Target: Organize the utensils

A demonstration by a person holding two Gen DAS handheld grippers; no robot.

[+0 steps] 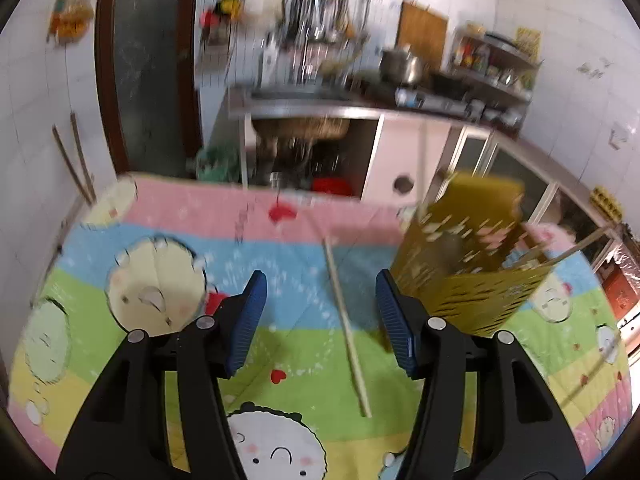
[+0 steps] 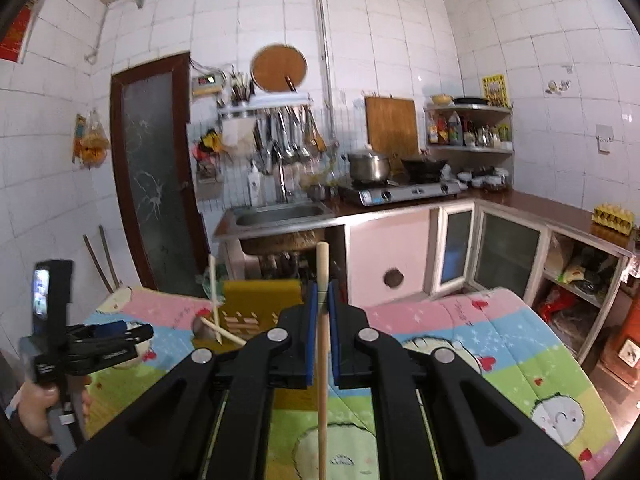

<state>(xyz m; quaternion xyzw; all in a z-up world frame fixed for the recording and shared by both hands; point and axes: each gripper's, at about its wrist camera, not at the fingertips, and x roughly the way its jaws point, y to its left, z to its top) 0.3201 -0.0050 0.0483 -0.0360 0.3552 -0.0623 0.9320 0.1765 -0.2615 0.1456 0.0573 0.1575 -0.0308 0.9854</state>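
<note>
Each gripper (image 1: 320, 320) (image 2: 323, 320) has black arms, silver round screws and ribbed blue pads (image 1: 250, 320).

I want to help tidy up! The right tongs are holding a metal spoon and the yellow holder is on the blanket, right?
Not quite. The right tongs hold a wooden chopstick, not a metal spoon; the right wrist view shows it pinched between the blue pads. The yellow holder is on the blanket, as you said.
</note>
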